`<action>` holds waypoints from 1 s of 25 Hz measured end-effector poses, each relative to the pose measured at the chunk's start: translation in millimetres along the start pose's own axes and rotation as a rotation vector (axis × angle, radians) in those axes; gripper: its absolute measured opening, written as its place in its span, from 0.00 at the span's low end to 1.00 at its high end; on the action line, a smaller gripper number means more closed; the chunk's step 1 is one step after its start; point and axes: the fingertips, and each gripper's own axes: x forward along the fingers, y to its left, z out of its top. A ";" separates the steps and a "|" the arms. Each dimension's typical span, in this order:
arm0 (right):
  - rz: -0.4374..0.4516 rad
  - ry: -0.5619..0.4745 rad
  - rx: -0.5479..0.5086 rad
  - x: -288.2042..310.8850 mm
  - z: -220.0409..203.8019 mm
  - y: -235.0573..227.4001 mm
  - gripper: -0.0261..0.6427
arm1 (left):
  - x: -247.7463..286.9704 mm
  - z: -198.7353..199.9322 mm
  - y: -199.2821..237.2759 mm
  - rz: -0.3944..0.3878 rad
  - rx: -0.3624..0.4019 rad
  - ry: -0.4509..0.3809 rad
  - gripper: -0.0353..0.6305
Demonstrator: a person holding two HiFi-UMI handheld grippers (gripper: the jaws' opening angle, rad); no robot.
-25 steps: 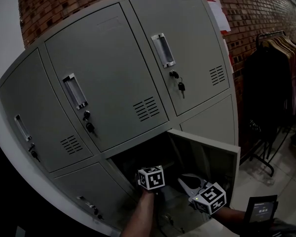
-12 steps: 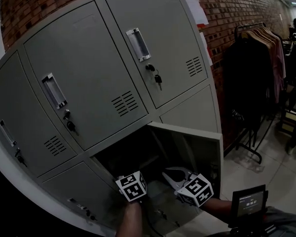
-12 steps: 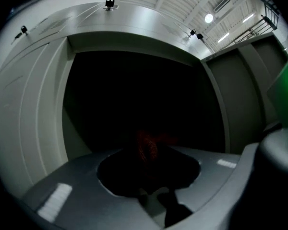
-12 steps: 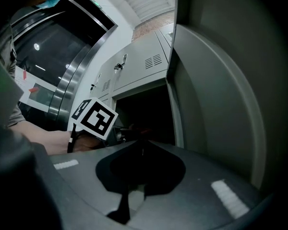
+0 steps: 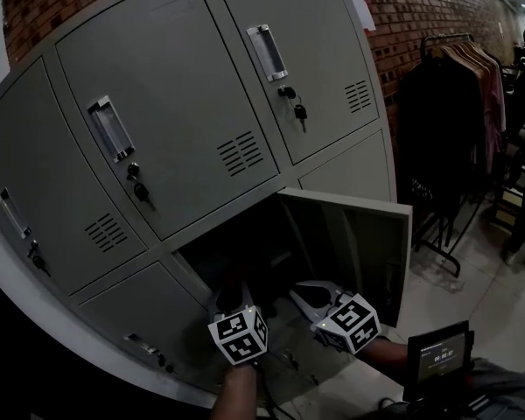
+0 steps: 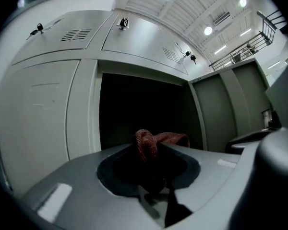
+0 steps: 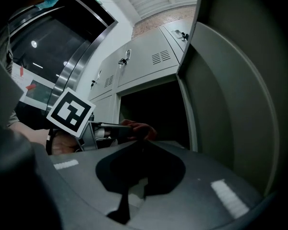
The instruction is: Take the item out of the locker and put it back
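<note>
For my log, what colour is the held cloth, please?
Reddish-brown cloth, clearest in the left gripper view.

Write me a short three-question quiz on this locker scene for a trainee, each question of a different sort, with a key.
1. True or false: the left gripper is clamped on a red knitted item and faces the dark open compartment.
2. The open locker door belongs to which row of the bank? A: upper row. B: lower row. C: no door is open.
3. Fill in the missing word: in the right gripper view, the right gripper has its jaws ____, with nothing between them.

Key: 1 true; 2 B; 3 together.
</note>
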 end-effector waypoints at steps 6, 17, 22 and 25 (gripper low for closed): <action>0.005 0.007 -0.002 -5.9 0.4 22.5 0.04 | -29.9 -2.6 1.2 -0.014 -0.019 -0.004 0.21; 0.111 -0.013 0.013 -82.7 15.9 53.3 0.04 | -115.1 -0.1 -40.0 0.091 -0.021 0.010 0.21; 0.153 -0.008 0.025 -142.8 14.4 58.7 0.04 | -161.4 -0.5 -82.2 0.138 -0.028 0.011 0.21; 0.173 -0.012 0.031 -178.7 15.4 62.0 0.04 | -189.9 -1.2 -109.1 0.159 -0.027 0.013 0.21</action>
